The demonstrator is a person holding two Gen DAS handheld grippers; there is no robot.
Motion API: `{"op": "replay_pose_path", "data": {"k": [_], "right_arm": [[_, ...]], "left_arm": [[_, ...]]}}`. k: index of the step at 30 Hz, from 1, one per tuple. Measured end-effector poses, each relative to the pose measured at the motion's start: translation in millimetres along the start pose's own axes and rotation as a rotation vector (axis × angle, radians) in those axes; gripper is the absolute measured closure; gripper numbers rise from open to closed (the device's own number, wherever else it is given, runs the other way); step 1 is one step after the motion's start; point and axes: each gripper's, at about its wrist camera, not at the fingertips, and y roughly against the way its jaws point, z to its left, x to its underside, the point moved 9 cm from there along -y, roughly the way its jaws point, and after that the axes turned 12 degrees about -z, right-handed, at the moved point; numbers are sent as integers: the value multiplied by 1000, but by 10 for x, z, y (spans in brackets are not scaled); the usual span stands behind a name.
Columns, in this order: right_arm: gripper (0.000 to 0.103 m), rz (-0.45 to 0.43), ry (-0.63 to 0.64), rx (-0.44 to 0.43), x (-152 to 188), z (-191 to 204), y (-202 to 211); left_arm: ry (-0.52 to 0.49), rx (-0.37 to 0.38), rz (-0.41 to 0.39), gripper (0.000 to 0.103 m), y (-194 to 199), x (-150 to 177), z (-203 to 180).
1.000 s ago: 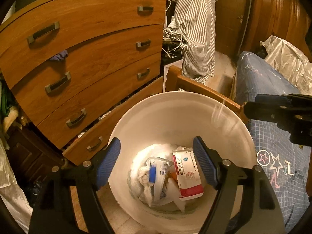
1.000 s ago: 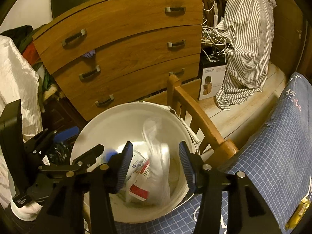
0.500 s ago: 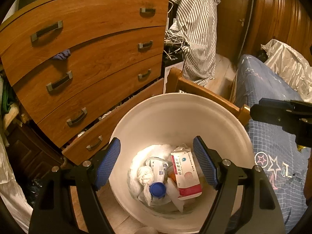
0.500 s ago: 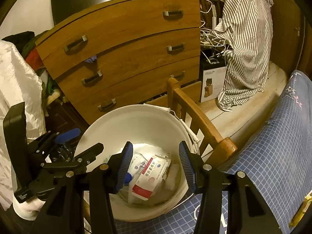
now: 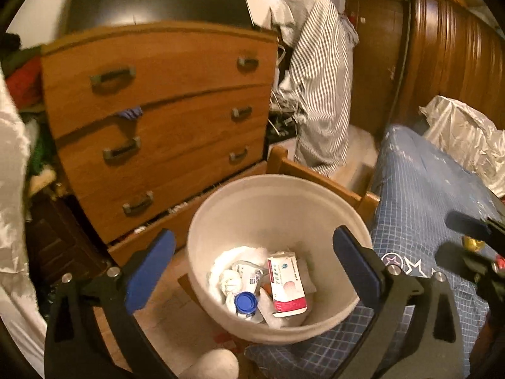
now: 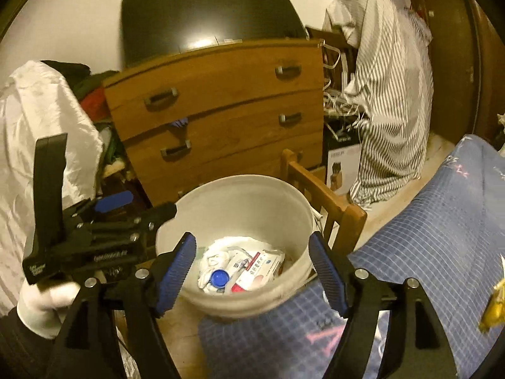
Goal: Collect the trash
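A white bucket stands on the floor between the dresser and the bed; it also shows in the right wrist view. Inside lie a red-and-white packet, crumpled white tissue and a blue bottle cap; the cap also shows in the right wrist view. My left gripper is open and empty above the bucket. My right gripper is open and empty above the bucket's near rim. A yellow wrapper lies on the bed at the right.
A wooden dresser with a slightly open bottom drawer stands behind the bucket. A wooden bed frame post and the blue checked bedcover are to the right. Striped cloth hangs behind. White fabric lies at the left.
Both grippers have pulled back and up from the bucket, so it looks smaller. The clear plastic bag that was falling a second ago now lies in the bucket.
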Motion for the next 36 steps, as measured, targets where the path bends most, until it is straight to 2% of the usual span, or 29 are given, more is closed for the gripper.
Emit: {"op": "replay_pose_path", "data": {"k": [7,17,26,36], "right_arm": [[24,-85,9,3,44,122,721],[23,-182,6,16,11,181,1493],[22,-197,13,28,-45,215,1718],[21,-205,6,38,-12,237,1897]], "left_arm": [[2,-3,-100,6,536,-123,-124],[-40,35,-111,6,1192,-9,-383],[-23,58,-137,6,1642,40,-459],[-11,60,-146,6,1812,-4,-476]]}}
